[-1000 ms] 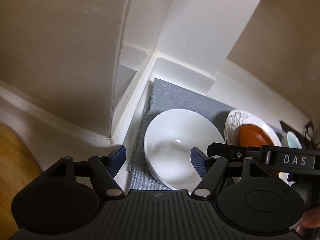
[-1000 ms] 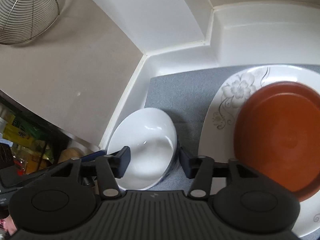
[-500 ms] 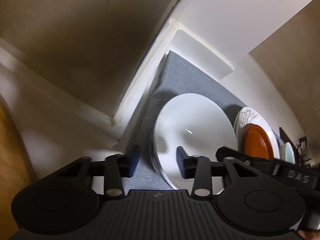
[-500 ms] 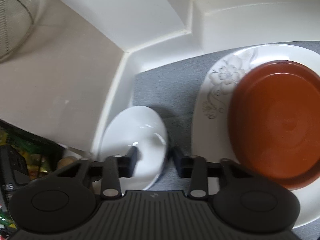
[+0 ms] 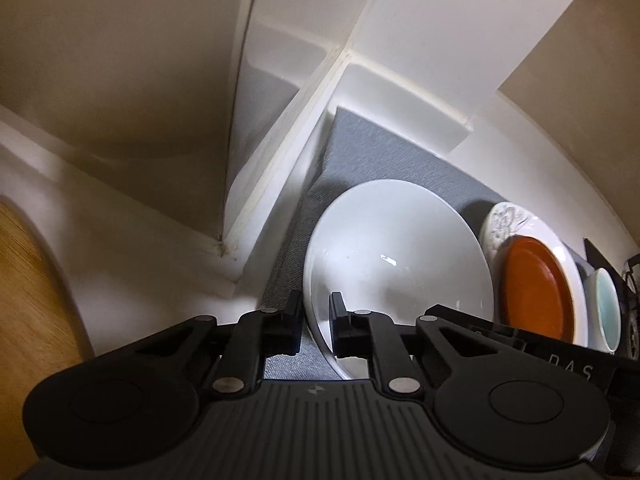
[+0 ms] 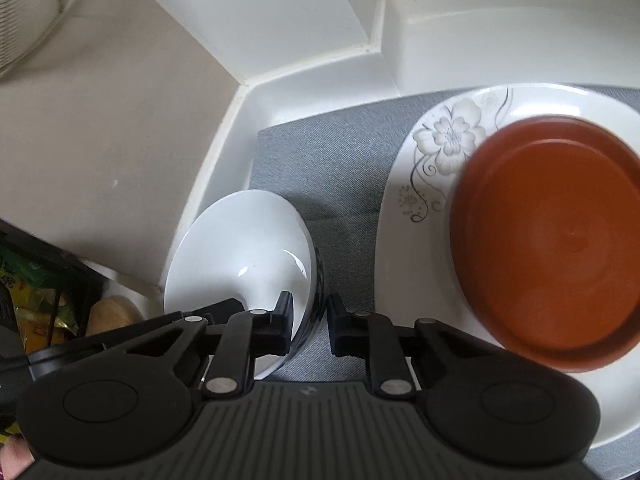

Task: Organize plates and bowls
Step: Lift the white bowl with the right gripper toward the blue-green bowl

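On the grey mat (image 5: 372, 152) in the white tray, both jaws, wide a second ago, are closing on the white bowl (image 5: 394, 248)'s rim, left gripper (image 5: 315, 316) and right gripper (image 6: 309, 322) on opposite sides; lift looks imminent.

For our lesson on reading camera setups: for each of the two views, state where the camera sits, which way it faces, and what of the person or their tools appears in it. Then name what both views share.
Left wrist view: rides the left gripper, facing steeply down at the white bowl; its closing jaws straddle the bowl's rim, and the right gripper's arm shows at right.
Right wrist view: rides the right gripper, facing down; its closing jaws straddle the bowl's opposite rim. A fingertip shows.
Shared: white bowl, grey mat, floral plate, brown plate.
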